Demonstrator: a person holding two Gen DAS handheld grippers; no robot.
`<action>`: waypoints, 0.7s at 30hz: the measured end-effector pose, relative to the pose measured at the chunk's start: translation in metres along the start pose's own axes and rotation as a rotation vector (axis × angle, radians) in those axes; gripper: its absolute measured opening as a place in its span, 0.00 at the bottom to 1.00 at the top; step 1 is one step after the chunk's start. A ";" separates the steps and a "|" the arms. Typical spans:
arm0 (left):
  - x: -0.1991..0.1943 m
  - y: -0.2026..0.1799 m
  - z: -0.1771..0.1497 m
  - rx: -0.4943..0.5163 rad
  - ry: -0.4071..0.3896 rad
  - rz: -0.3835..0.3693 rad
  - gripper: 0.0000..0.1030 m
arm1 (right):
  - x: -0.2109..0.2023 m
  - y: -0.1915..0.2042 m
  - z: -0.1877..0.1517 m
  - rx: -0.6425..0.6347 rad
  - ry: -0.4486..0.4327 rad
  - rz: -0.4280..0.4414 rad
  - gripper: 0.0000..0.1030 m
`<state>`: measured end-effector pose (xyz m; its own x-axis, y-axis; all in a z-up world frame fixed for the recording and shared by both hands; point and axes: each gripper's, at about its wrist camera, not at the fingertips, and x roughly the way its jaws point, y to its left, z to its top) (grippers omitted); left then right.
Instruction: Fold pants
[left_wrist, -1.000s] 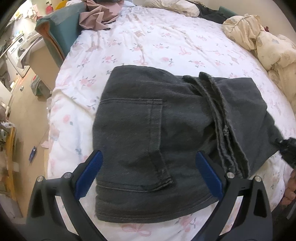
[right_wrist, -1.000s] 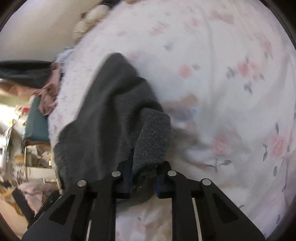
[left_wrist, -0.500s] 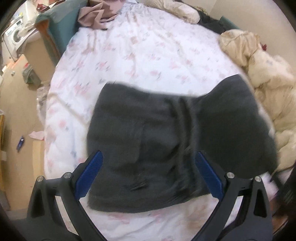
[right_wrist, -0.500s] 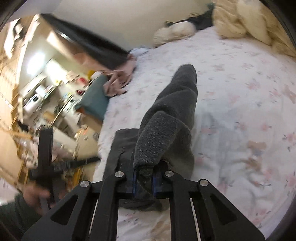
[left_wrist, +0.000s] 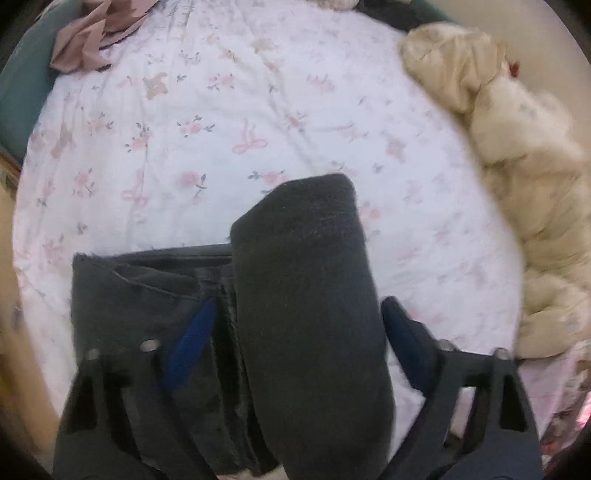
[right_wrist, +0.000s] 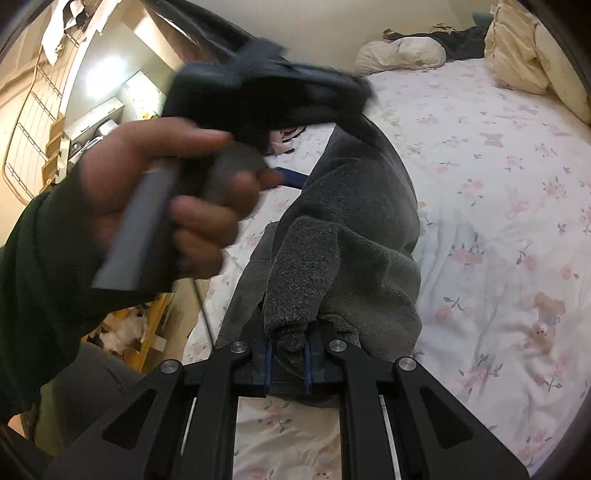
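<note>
Dark grey pants (left_wrist: 147, 295) lie partly folded at the near edge of the bed. A lifted fold of the pants (left_wrist: 306, 295) arches up between the open fingers of my left gripper (left_wrist: 295, 343), whose blue pads stand wide apart on either side. My right gripper (right_wrist: 288, 363) is shut on a bunched edge of the pants (right_wrist: 306, 258) and holds it above the sheet. In the right wrist view the hand holding the left gripper (right_wrist: 166, 192) is at the upper left, blurred.
The floral bed sheet (left_wrist: 258, 110) stretches ahead. A cream duvet (left_wrist: 517, 166) is heaped along the right. Pink clothes (left_wrist: 92, 33) lie on a teal chair at the far left. Pillows (right_wrist: 402, 51) sit at the bed's far end. The floor drops off left.
My right gripper has lifted the pants edge up and carried it over toward the left. My left gripper has moved in so the raised fold now stands between its fingers.
</note>
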<state>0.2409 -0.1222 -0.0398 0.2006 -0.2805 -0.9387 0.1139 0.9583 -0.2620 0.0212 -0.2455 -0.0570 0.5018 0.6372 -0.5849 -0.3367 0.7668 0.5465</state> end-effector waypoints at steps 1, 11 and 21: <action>0.003 0.000 0.001 0.003 0.009 -0.010 0.54 | 0.001 0.000 -0.001 -0.003 0.005 0.002 0.12; -0.050 0.013 0.003 0.123 -0.033 -0.002 0.11 | 0.013 0.041 0.005 -0.137 0.030 0.087 0.13; -0.047 0.150 -0.019 0.127 -0.013 0.112 0.11 | 0.110 0.116 -0.003 -0.209 0.237 0.131 0.12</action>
<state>0.2299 0.0359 -0.0391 0.2311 -0.1742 -0.9572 0.2125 0.9691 -0.1251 0.0350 -0.0866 -0.0598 0.2531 0.7126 -0.6543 -0.5540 0.6612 0.5058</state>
